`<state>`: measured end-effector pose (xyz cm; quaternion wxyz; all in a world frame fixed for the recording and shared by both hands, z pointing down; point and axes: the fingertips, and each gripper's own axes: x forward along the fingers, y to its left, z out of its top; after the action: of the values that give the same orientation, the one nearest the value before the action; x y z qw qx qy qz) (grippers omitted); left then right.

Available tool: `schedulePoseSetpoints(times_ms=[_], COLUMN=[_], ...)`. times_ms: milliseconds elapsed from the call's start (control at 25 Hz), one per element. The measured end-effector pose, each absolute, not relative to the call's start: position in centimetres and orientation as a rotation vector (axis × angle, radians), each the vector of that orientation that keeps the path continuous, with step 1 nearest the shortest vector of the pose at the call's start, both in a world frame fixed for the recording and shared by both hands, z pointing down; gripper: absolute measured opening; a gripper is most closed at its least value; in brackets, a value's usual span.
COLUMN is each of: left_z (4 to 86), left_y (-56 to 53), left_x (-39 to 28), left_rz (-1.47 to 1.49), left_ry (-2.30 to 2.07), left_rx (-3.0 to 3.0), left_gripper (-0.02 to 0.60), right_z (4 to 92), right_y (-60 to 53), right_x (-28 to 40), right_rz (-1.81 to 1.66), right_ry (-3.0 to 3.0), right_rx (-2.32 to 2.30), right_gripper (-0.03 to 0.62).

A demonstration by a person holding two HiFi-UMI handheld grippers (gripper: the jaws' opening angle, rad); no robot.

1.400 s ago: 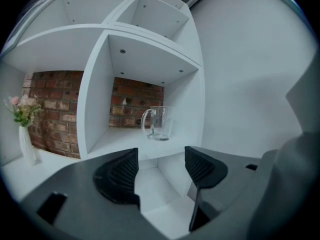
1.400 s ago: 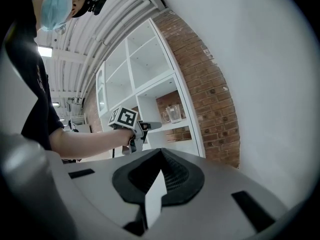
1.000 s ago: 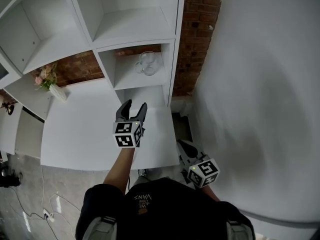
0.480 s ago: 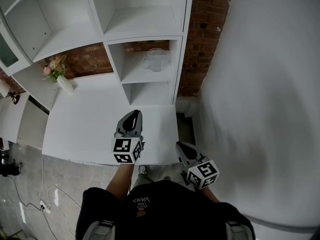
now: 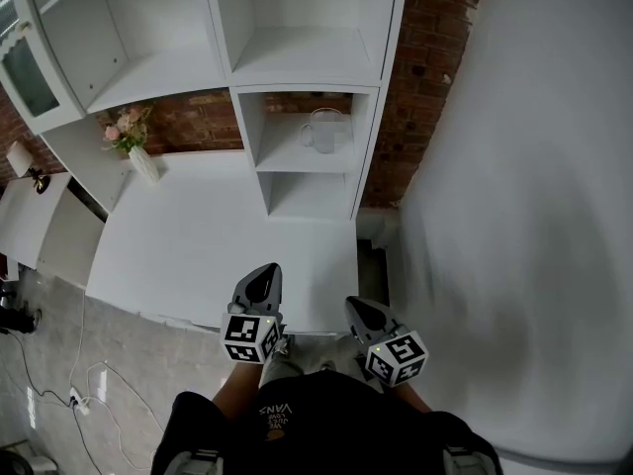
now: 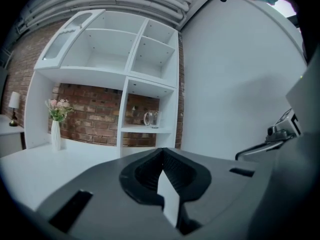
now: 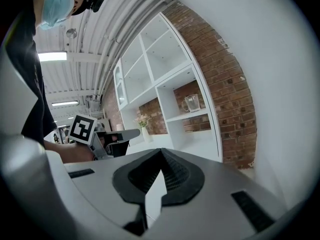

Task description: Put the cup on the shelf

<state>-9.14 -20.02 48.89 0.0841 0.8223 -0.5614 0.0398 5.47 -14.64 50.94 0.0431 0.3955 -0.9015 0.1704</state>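
Note:
A clear glass cup [image 5: 323, 131] with a handle stands upright on the middle shelf [image 5: 297, 159] of the white shelving unit; it also shows as the cup [image 6: 151, 118] in the left gripper view and the cup [image 7: 191, 103] in the right gripper view. My left gripper [image 5: 263, 280] is shut and empty, pulled back to the near edge of the white counter [image 5: 198, 245]. My right gripper [image 5: 358, 313] is shut and empty too, beside the counter's near right corner. Both are far from the cup.
A white vase with pink flowers [image 5: 136, 144] stands at the counter's back left against the brick wall. A white wall [image 5: 514, 216] runs along the right. A small lamp [image 5: 22, 161] sits on a side cabinet at the left. Cables lie on the grey floor [image 5: 89, 394].
My left gripper went from open to shut and drew back from the shelf toward the counter's near edge. The view pulled away from the shelving. The cup stayed on the shelf.

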Motion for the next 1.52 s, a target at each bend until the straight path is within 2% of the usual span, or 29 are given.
schedulePoseSetpoints(times_ms=[400,1520], left_z=[52.6,52.7], left_y=[-16.0,-15.8], left_x=[-7.9,-8.1], left_rz=[0.120,0.110], left_ry=[-1.518,-1.520], left_rx=[2.442,2.445], left_gripper=[0.008,0.008], right_z=[51.8,54.2], right_y=[-14.0,-15.1], right_x=[5.0,5.1], right_rz=[0.493,0.490], right_ry=[-2.732,-2.654], right_rx=[1.177,1.214], right_gripper=[-0.005,-0.005])
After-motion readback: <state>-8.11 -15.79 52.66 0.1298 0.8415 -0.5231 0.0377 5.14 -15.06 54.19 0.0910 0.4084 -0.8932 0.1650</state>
